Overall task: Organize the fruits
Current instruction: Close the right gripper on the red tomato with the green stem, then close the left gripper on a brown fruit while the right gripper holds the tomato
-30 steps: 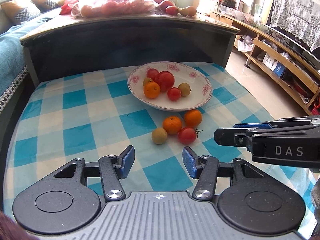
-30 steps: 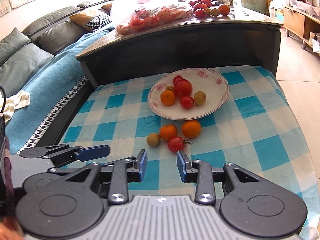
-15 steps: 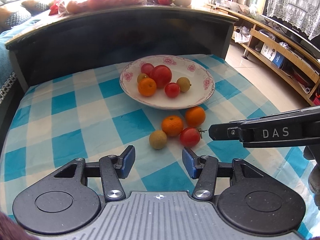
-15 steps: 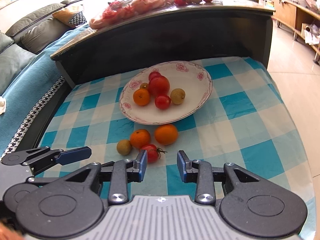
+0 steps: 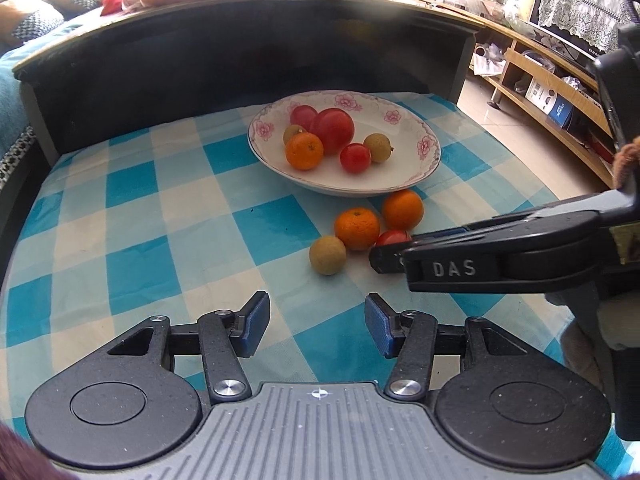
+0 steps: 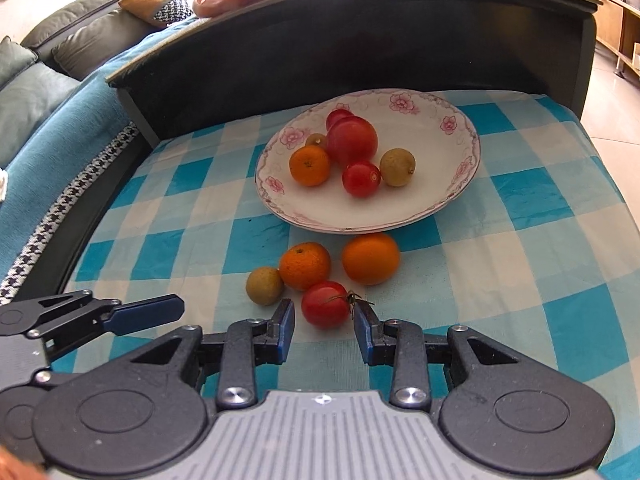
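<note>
From the left wrist view, the left gripper is being held back over the checked cloth, its jaws moderately parted and empty, the loose fruit lying well ahead and to its right. The right gripper is being seen side-on at the small tomato.

From the right wrist view, the right gripper is being held narrowly parted, nothing clamped, the small tomato lying just ahead between the fingertips, its stem pointing right. It is judged the nearer hand; the plate is lying straight beyond.
</note>
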The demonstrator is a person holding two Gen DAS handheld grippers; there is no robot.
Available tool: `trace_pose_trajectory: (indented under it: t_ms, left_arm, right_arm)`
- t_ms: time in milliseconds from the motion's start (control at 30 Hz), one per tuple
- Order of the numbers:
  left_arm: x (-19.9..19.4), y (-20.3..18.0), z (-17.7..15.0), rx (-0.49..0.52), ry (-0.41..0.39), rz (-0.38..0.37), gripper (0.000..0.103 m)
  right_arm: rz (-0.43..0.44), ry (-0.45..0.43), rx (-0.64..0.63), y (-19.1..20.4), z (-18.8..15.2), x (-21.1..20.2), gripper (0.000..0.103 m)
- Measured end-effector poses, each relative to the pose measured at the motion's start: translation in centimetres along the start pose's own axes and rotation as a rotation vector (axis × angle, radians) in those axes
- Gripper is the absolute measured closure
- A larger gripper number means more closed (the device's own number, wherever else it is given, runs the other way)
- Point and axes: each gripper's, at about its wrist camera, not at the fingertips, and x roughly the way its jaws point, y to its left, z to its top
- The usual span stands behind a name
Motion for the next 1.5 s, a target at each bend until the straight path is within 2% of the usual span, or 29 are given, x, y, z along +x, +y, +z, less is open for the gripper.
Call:
trace_pose_trajectory:
  t_ms: [133, 433, 600, 700, 967, 1033, 1100, 1200, 1500]
  left_arm:
    - [0.3, 0.1, -0.1, 0.000, 0.006, 0.000, 0.042]
    - [0.8, -0.1, 0.6, 0.044, -0.014, -0.023, 0.042]
    - [1.6, -0.8, 1.5, 0.097, -0.034, -0.040, 0.046]
    - [2.5, -1.0, 1.7, 0.131, -0.016, -0.025, 0.050]
    - [4.3, -1.1, 2.4, 0.153, 0.017, -0.045, 0.053]
    - [4.2, -1.2, 2.3, 0.157, 0.014, -0.048, 0.055]
    - [4.2, -1.2, 2.3, 0.154, 0.019, -0.055, 0.063]
    - [4.0, -1.3, 2.3, 0.149, 0.030, -0.061, 0.070]
    - [2.0, -2.1, 0.2, 0.168, 0.054, -0.036, 0.070]
  right_arm:
    - [-0.011, -0.025, -0.024, -0.1, 0.3, 0.8, 0.068]
    - [-0.009, 0.004, -0.043, -0.3, -0.2, -0.7, 0.071]
    - [0.003, 0.007, -0.001, -2.0, -1.4, -2.9, 0.071]
    - [0.005, 0.019, 0.009, -2.6, -2.1, -3.4, 0.071]
    - [0.029, 0.025, 0.039, -3.5, -2.2, -3.7, 0.071]
    - [0.032, 0.027, 0.042, -3.5, -2.1, -3.6, 0.071]
    - [0.034, 0.032, 0.044, -3.6, -2.2, -3.5, 0.071]
    - [0.034, 0.042, 0.044, -3.6, -2.2, -3.2, 0.071]
    - [0.016, 0.053, 0.023, -3.0, -2.7, -3.5, 0.071]
